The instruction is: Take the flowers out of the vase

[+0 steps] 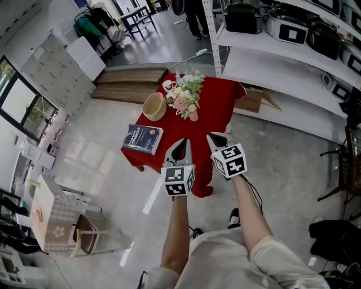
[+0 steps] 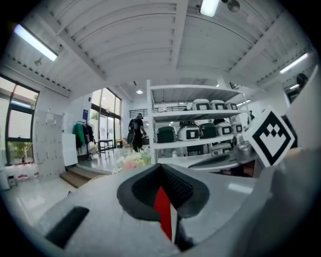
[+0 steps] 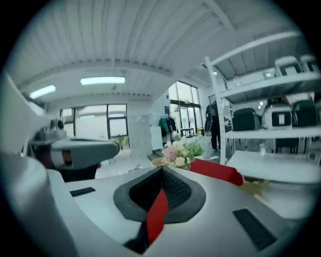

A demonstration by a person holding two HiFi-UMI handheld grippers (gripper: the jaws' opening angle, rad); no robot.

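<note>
A bunch of pink, white and green flowers stands in a small vase on the table with the red cloth. Both grippers hover side by side over the table's near edge, well short of the flowers. My left gripper is shut with nothing between its jaws, and so is my right gripper. In the left gripper view the jaws meet, with the flowers far ahead to the left. The right gripper view shows its closed jaws pointing towards the flowers.
On the cloth lie a blue book, a woven basket and a cup. White shelving with appliances stands at the right. A person stands far behind. Wooden steps lie beyond the table.
</note>
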